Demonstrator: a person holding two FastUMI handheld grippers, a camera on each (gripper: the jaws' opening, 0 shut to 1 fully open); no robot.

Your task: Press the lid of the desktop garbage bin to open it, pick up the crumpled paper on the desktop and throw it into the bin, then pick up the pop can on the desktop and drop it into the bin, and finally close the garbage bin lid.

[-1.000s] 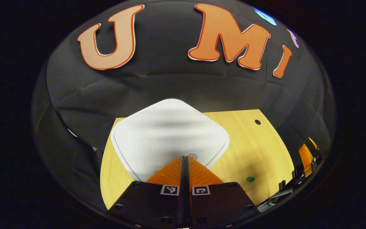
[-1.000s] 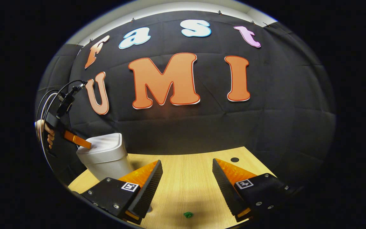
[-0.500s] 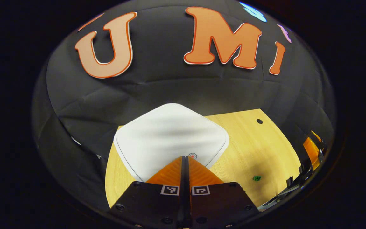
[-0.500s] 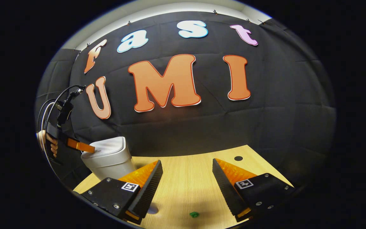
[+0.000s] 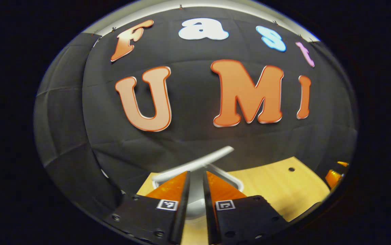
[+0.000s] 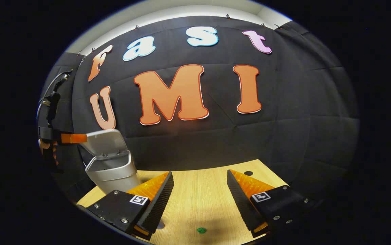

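Right gripper view showed the bin beyond my left fingers, lid sprung up; it looked light, rigid plastic, best pressed at its front edge. Left fingers stood barely parted, right fingers wide apart, both empty.

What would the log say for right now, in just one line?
white plastic bin lid: up, open | left gripper: slightly open, by bin | right gripper: open, empty, over wooden desk

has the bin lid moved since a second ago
Yes. The lid has swung up and stands tilted open above the bin; earlier it lay flat on its rim.
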